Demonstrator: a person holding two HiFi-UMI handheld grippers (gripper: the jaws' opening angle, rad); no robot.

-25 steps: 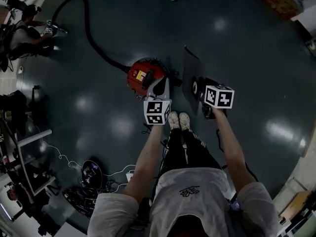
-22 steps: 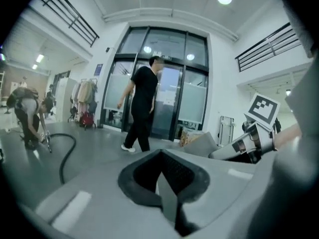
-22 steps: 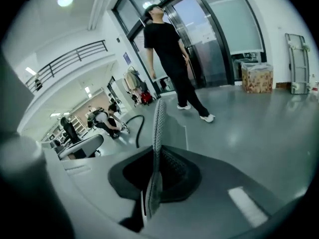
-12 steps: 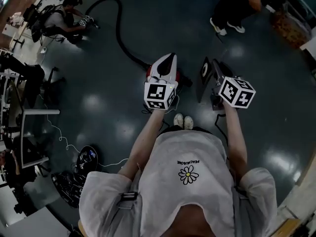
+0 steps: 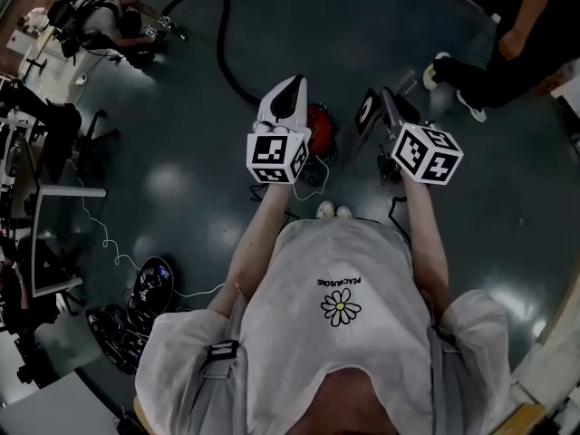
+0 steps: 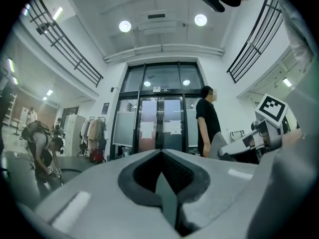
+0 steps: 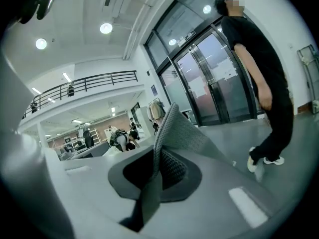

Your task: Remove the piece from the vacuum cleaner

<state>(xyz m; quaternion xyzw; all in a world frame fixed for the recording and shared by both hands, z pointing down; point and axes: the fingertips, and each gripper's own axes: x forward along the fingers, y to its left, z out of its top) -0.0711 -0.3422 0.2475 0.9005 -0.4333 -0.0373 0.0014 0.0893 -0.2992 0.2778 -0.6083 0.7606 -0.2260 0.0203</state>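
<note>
The vacuum cleaner (image 5: 319, 121) stands on the floor (image 5: 181, 188), well below our raised hands. Its red body is half hidden behind the left tool (image 5: 292, 89). There is no table here, so we have no edge or corner to place it by. Its black hose (image 5: 220, 39) curls off to the far left.

The piece (image 5: 370, 112), a flat dark panel with a pale ring, is up in the air. It is apart from the machine and just beside the left tool. The right tool (image 7: 157, 158) is clamped on it: in the right gripper view a fold of grey woven stuff sits pinched between the jaws. The left tool's jaws are pressed together on nothing.

We judge the piece already out, and the step in hand is carrying it clear. Next we need a spot to set it down, away from the hose and the person in black (image 5: 507, 53) nearby. We need a firm pinch until then, since the cloth could slip.
</note>
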